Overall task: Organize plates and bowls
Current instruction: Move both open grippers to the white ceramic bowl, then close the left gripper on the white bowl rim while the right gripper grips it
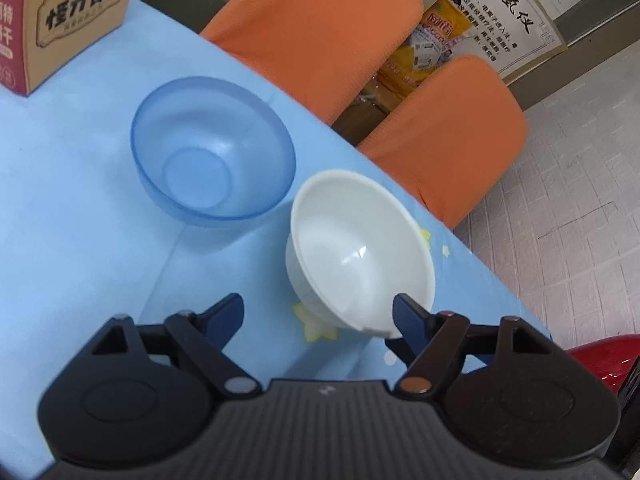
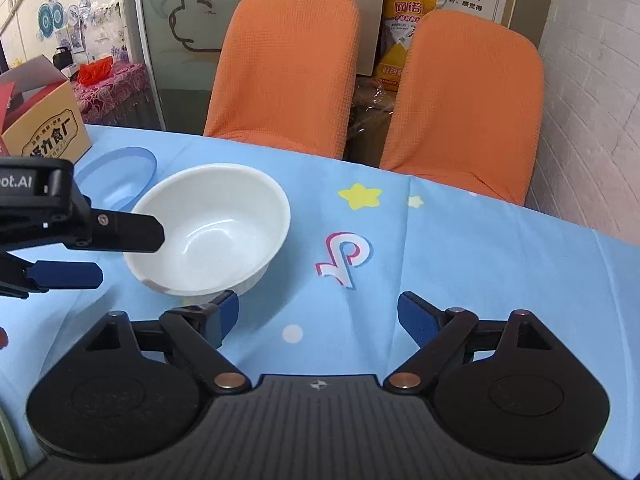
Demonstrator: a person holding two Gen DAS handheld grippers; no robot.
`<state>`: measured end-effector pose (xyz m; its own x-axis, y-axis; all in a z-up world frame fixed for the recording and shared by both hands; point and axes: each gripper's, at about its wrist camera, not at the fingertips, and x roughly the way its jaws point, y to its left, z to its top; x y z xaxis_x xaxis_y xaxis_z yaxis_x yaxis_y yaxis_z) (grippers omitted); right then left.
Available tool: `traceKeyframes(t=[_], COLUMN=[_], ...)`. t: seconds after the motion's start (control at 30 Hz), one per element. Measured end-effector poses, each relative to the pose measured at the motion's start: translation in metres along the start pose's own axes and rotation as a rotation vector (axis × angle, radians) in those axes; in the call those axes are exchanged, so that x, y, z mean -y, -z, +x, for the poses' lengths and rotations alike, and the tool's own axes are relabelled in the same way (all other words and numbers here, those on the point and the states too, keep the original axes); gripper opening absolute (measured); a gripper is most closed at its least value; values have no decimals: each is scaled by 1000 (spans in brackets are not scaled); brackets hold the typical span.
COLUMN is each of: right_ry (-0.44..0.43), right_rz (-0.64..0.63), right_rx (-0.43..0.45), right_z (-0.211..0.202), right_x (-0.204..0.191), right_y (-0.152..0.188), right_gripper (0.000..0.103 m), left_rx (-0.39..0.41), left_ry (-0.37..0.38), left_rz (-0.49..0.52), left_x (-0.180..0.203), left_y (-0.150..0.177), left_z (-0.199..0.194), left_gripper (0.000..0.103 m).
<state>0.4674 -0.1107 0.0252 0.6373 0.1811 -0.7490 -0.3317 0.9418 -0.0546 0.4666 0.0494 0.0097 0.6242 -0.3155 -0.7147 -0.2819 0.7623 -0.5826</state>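
White bowl sits just right of blue bowl on worktop | light, rigid, slick: pinch its thin rim | left claw spread wide, one finger at rim | right claw open, empty

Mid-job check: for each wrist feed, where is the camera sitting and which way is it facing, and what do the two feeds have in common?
Left wrist: sits on the left gripper, angled down at the table; sees the blue bowl and white bowl by its open fingers.
Right wrist: sits on the right gripper, facing across the table toward the orange chairs; shows its own open fingers and, at the left edge, the left gripper straddling the white bowl's rim.
Shared: both bowls, chairs, cardboard box.
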Motion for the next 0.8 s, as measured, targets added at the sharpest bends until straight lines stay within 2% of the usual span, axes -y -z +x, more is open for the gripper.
traceKeyframes(t=[0.13, 0.23, 0.37, 0.53, 0.8], right_ry=[-63, -107, -154, -110, -116], right_rz=[-31, -78, -11, -97, -130], right_rx=[-42, -36, -2, -18, -10], right_z=[4, -13, -23, 4, 32], right_x=[2, 9, 21, 6, -1], right_y=[-5, -4, -15, -34, -43], right_gripper=[103, 103, 103, 103, 103], left_rx=[28, 64, 66, 59, 81], left_ry=[-17, -31, -14, 14, -10], left_rz=[7, 17, -25, -134, -152], left_x=[-8, -11, -9, -8, -4], left_y=[-3, -8, -8, -7, -11], left_z=[-3, -9, -8, 0, 12], left_gripper=[75, 75, 75, 74, 69])
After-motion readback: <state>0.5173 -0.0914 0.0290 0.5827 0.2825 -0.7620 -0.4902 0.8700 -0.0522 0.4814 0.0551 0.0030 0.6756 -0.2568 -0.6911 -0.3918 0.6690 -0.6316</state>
